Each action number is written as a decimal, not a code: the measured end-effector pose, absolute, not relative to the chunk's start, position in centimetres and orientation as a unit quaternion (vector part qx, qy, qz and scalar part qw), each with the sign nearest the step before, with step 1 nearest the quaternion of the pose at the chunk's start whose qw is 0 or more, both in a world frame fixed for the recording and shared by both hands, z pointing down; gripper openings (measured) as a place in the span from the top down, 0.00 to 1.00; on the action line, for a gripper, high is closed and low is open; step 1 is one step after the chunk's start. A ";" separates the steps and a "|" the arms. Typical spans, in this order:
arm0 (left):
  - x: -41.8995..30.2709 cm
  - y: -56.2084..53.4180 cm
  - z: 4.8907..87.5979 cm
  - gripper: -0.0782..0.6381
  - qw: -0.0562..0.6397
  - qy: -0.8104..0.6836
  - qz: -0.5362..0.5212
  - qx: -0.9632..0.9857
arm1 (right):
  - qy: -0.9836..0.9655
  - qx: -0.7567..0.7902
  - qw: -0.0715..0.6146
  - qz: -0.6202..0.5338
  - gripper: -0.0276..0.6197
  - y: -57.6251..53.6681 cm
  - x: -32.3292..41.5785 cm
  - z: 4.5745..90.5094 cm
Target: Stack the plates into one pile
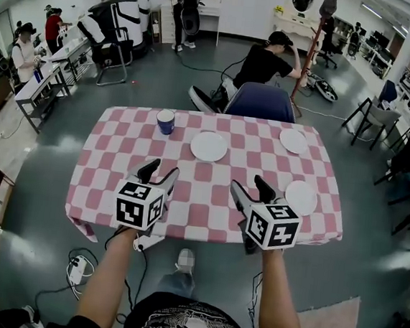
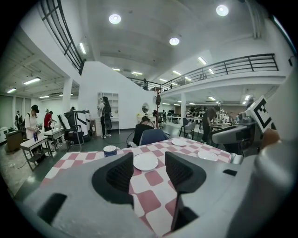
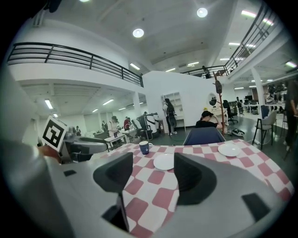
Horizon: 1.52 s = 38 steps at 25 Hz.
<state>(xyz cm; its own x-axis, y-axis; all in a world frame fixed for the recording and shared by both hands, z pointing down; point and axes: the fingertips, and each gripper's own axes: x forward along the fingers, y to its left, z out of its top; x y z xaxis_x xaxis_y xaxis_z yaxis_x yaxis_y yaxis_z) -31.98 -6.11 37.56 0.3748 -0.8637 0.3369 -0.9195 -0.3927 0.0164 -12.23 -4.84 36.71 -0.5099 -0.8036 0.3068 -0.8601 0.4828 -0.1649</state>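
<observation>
White plates, I count three: centre plate (image 1: 209,146), far-right plate (image 1: 294,141), near-right plate (image 1: 300,198). Blue mug (image 1: 166,122): one. Table under pink-and-white checked cloth (image 1: 119,151): one. Blue chair (image 1: 261,102) at far edge: one. Handheld grippers, I count two: left gripper (image 1: 159,171), right gripper (image 1: 251,189).

cup (image 1: 165,121) left, centre plate (image 1: 209,146), far-right plate (image 1: 294,141), near-right plate (image 1: 300,198), on table (image 1: 201,199)

Three white round plates, flat, apart, unstacked | plate A (image 1: 209,146): worktop (image 1: 207,212) centre | plate B (image 1: 294,141): far right | plate C (image 1: 300,198): near right
</observation>
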 end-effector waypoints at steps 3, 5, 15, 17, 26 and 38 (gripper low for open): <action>-32.6 -10.0 38.3 0.58 0.110 -0.537 0.141 0.824 | -0.853 0.487 0.103 0.157 0.54 -8.5 -12.7 37.4; -32.9 -12.8 38.8 0.58 0.115 -0.534 0.143 0.825 | -0.850 0.490 0.108 0.162 0.54 -11.1 -13.0 37.8; -33.4 -23.9 44.0 0.58 0.157 -0.484 0.188 0.840 | -0.830 0.493 0.146 0.215 0.54 -21.5 -14.1 42.3; -33.3 -25.5 45.3 0.58 0.170 -0.467 0.200 0.844 | -0.827 0.488 0.156 0.230 0.54 -22.8 -14.4 43.4; -32.4 -30.3 50.9 0.58 0.250 -0.396 0.222 0.855 | -0.812 0.466 0.191 0.296 0.54 -26.6 -15.6 48.1; -31.8 -33.1 57.3 0.57 0.348 -0.347 0.240 0.837 | -0.778 0.437 0.196 0.407 0.53 -29.5 -16.6 55.1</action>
